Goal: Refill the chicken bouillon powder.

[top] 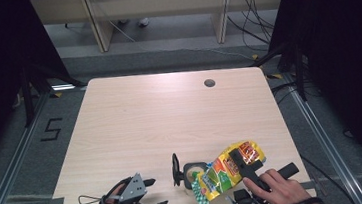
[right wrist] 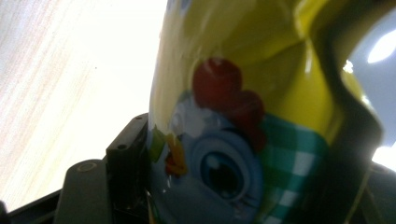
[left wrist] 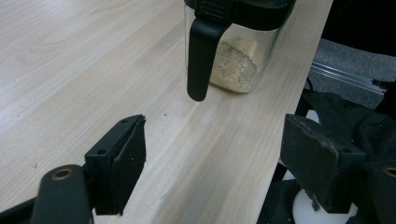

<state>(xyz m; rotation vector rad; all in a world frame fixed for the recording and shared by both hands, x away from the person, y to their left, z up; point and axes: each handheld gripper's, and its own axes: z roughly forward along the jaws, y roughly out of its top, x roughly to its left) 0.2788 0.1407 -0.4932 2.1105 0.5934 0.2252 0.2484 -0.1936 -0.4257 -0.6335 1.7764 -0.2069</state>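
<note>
Two tongs | my right gripper (top: 236,166) squeezes the yellow snack bag (top: 224,172) over the jar (top: 194,173) | my left gripper (top: 150,194) wide open, holding nothing, near left edge

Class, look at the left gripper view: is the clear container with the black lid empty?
No, the clear container holds a layer of pale, sandy grains at its bottom, seen through its wall.

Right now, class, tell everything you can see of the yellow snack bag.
The yellow snack bag is a glossy, crinkled packet printed in yellow, green, orange and red, with a cartoon face and green check pattern in the right gripper view. The right tool grips it, tilted with one end over the open clear container near the table's front edge. Whether anything pours out cannot be told.
</note>
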